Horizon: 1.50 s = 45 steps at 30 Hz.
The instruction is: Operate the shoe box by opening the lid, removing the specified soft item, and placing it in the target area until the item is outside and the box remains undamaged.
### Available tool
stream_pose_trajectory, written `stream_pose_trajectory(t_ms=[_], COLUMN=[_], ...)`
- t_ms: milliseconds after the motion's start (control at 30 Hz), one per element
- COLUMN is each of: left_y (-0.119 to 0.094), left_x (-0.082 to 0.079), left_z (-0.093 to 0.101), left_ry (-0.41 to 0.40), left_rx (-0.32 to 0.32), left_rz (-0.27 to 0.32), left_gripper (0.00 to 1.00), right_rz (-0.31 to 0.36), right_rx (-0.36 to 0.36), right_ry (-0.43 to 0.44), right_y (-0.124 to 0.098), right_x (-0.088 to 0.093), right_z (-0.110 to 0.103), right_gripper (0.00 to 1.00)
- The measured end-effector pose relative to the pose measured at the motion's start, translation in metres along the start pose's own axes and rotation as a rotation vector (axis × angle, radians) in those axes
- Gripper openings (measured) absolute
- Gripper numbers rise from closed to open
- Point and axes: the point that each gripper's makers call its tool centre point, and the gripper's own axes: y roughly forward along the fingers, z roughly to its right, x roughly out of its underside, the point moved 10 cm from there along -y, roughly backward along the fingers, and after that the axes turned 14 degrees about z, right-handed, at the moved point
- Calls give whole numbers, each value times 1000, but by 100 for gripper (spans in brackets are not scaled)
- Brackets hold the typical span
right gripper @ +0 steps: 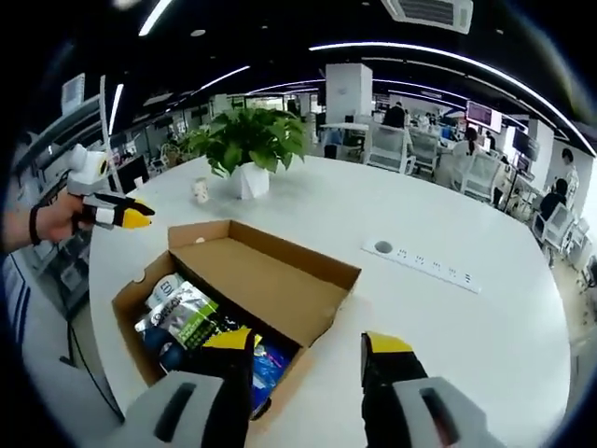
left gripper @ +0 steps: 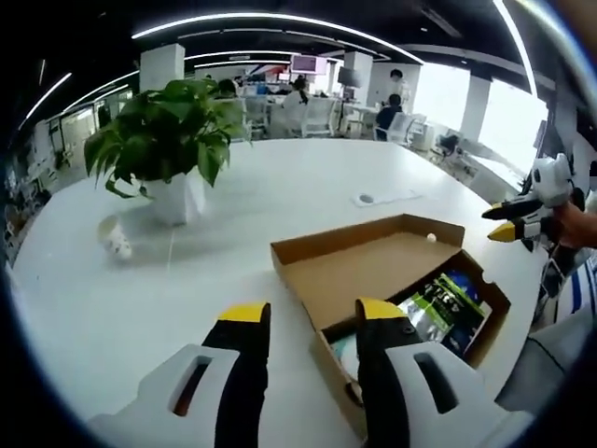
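Shoe box on white table, lid already folded back, glossy soft packet lying inside; left gripper and right gripper held spread, nothing grasped; removal step judged pending, a descent onto the packet being required.

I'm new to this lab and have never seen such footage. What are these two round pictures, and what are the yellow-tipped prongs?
Each picture comes from a camera riding on a hand-held gripper; a person holds one in each hand. The prongs are jaws: the left gripper and the right gripper, both open and holding nothing. Each gripper also appears at the edge of the other's view. On the white table sits an open cardboard shoe box with a soft packet inside. Behind stand a potted plant and a small cup.
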Motion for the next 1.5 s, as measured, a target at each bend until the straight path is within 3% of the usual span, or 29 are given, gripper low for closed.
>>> stream_pose_trajectory(t_ms=[433,900,1033,1500], left_y=[-27,-37,-42,-46], left_x=[3,18,20,31], left_z=[19,37,43,56], left_ry=[-2,1,-8,-15], left_rx=[30,59,67,86], left_rz=[45,38,43,37], left_gripper=[38,38,38,38], right_rz=[1,26,57,64], right_rx=[-21,-4,7,16], right_ry=[-2,58,150,179], right_y=[-23,-41,-44,-58], right_x=[18,38,44,54], right_z=[-16,-36,-39,-47], right_gripper=[44,44,44,44])
